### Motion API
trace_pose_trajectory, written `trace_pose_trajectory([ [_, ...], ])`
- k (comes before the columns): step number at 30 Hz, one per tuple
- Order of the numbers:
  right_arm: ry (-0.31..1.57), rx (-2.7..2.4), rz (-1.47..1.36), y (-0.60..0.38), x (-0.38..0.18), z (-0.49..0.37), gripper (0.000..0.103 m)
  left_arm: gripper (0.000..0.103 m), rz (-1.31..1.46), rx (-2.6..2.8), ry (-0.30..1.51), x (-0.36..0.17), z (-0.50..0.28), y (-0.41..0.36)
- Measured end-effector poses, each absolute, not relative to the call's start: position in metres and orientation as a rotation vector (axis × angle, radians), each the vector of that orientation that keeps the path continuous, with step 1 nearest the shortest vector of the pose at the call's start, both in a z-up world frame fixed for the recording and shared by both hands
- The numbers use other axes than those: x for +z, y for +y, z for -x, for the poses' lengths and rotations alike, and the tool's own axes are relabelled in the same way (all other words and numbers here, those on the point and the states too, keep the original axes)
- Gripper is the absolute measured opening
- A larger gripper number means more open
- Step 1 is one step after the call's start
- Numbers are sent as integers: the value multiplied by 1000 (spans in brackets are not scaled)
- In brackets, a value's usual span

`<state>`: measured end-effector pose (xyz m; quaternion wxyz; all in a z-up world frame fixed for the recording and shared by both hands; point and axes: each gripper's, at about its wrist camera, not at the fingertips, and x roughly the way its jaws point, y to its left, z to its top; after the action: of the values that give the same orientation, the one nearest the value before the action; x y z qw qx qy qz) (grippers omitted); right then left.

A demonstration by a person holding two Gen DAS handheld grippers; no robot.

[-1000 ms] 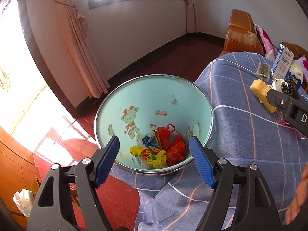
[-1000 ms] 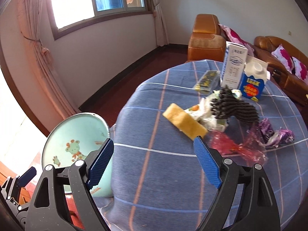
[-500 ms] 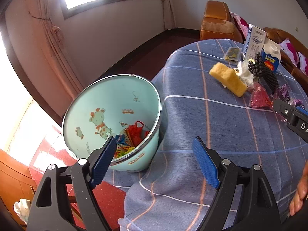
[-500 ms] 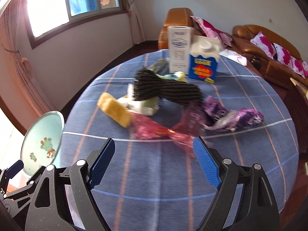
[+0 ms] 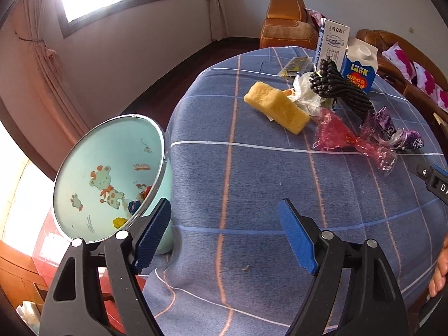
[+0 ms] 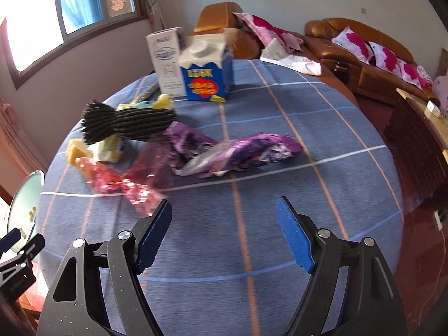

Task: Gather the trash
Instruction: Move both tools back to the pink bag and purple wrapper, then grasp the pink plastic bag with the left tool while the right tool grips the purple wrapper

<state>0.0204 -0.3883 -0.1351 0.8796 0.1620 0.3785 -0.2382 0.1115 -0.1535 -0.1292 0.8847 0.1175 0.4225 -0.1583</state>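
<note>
A mint-green trash bin [image 5: 106, 173] with cartoon animals stands beside the table at the left, with coloured wrappers inside; its rim shows in the right wrist view [image 6: 25, 204]. On the blue checked tablecloth [image 5: 252, 184] lie a pink plastic wrapper [image 5: 338, 137], a purple wrapper [image 6: 232, 154], a yellow sponge [image 5: 277, 106], a black ridged bundle [image 5: 341, 89] and white crumpled plastic [image 5: 305, 95]. My left gripper [image 5: 224, 235] is open and empty above the table's near edge. My right gripper [image 6: 224, 232] is open and empty, just short of the pink wrapper [image 6: 123, 176].
A blue milk carton [image 6: 205, 75] and a tall white box [image 6: 166, 61] stand at the table's far side, with a flat dark packet [image 5: 294, 67] nearby. Brown leather sofas [image 6: 358, 56] with pink cushions line the back wall. A wooden cabinet [image 6: 420, 145] stands right.
Both grippers swung right, away from the bin and over the table. The trash on the table came closer in the right wrist view. Both stayed open.
</note>
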Motion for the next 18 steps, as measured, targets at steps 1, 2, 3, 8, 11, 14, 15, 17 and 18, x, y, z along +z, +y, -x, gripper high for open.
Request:
trace_pose_trajectory([
  [1,791,-499,-342,-394,-136,-18,76,74,-242,-345,884,-129,-112,-159],
  [2,792,-499,-345,-399,-135,-16,76,72,-240,-357,887,-129,-112,-164],
  [3,793,-501,-347,-405,-135,-14,76,72,-240,-366,887,-129,-112,-169],
  [8,770,-490,-332,-428,-125,-18,76,70,-255,-393,872,-125,-114,-197],
  [11,786,-424,-275,-439,-123,-35,76,70,-259,-416,866,-121,-114,-213],
  [14,824,-335,-203,-444,-125,-53,76,70,-273,-431,860,-118,-111,-226],
  [15,835,-303,-183,-446,-125,-58,76,70,-273,-438,863,-118,-111,-231],
  [17,866,-254,-157,-450,-129,-70,76,71,-262,-454,882,-117,-112,-240],
  [18,889,-235,-146,-452,-133,-76,76,71,-257,-462,890,-117,-112,-244],
])
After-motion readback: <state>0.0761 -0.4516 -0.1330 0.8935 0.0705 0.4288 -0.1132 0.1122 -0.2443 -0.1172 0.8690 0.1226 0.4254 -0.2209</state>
